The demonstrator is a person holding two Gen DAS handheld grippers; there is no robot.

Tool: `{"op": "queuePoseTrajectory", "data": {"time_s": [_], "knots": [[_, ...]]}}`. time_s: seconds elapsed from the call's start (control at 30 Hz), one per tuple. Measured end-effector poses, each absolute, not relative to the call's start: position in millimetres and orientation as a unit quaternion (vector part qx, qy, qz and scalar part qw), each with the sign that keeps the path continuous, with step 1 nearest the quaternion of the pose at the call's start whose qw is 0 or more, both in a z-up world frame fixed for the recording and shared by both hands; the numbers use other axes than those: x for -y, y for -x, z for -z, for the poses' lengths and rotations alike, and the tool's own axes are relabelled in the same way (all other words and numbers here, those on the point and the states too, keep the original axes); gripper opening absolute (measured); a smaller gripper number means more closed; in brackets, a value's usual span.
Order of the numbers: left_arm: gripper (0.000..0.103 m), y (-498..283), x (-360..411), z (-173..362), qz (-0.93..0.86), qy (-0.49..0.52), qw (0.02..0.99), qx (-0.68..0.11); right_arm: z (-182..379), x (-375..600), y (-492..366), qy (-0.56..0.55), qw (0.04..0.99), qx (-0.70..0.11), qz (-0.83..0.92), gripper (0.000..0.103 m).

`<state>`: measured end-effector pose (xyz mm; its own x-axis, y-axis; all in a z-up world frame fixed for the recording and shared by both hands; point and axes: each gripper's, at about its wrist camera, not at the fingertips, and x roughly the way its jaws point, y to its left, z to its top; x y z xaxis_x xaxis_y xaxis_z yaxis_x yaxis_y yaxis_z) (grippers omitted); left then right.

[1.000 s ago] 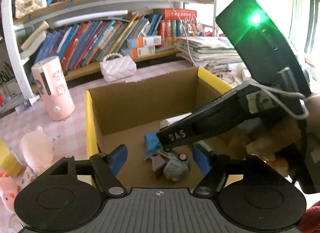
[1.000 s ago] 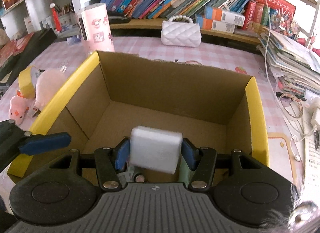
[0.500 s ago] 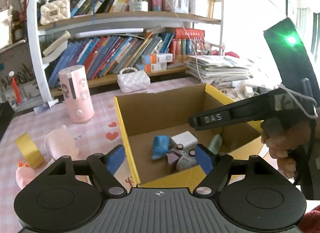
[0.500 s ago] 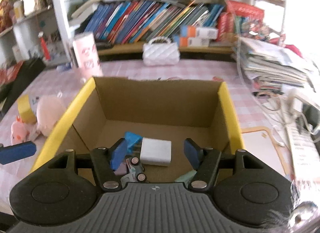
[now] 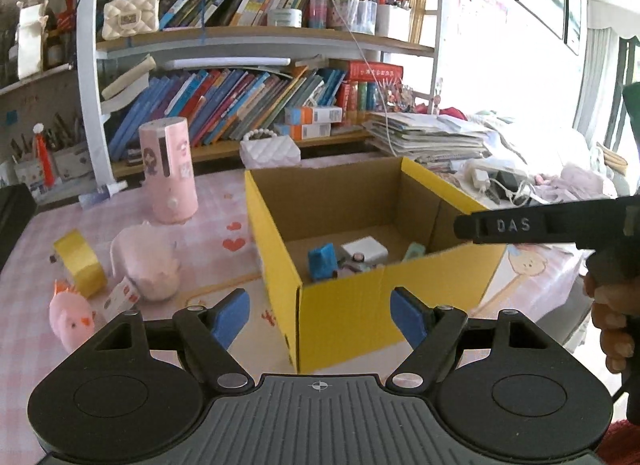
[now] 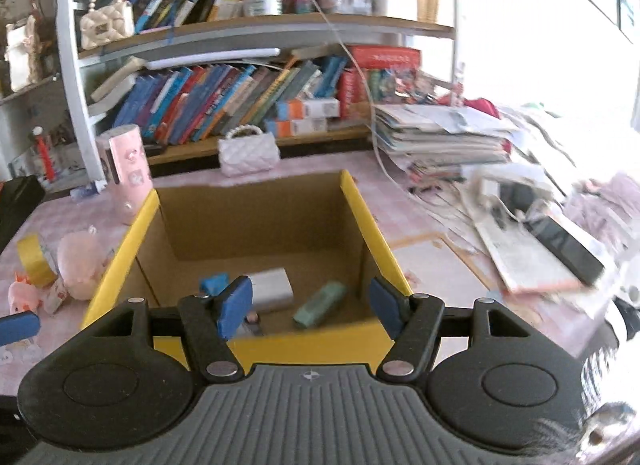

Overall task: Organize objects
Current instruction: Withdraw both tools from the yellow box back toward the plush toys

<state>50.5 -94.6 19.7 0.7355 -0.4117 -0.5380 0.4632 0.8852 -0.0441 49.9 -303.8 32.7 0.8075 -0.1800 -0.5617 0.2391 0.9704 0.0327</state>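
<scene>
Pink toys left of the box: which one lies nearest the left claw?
The small pink chick with the orange beak; the bigger plush sits farther back.

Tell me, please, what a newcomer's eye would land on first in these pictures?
The open yellow cardboard box at the centre of the pink checked table, holding a white block and a few small items. Behind it stands a crammed bookshelf; left of the box lie pink plush toys and yellow tape.

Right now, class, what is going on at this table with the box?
A person holds a gripper in each hand, sorting things into the box. Both the left gripper and the right gripper are open and empty, near the box's front. A white block, a blue item and a green item lie inside. The plush toys and tape roll remain on the table.
</scene>
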Motion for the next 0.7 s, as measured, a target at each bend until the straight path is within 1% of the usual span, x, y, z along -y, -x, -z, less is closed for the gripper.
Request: {"op": "queuePoseTrajectory", "data": {"time_s": [0.23,0.53,0.7], "knots": [[0.079,-30,74,-12,0.231,-0.057,0.925,-0.297,-18,278,-17,-0.053,0.940,-0.314,0.124,0.063],[0.079,-9,42,3,0.207,-0.065,0.915,-0.339,5,233,15,-0.026,0.932,-0.342,0.114,0.064],[0.080,3,27,5,0.204,-0.068,0.913,-0.347,9,212,27,-0.022,0.931,-0.351,0.100,0.067]]}}
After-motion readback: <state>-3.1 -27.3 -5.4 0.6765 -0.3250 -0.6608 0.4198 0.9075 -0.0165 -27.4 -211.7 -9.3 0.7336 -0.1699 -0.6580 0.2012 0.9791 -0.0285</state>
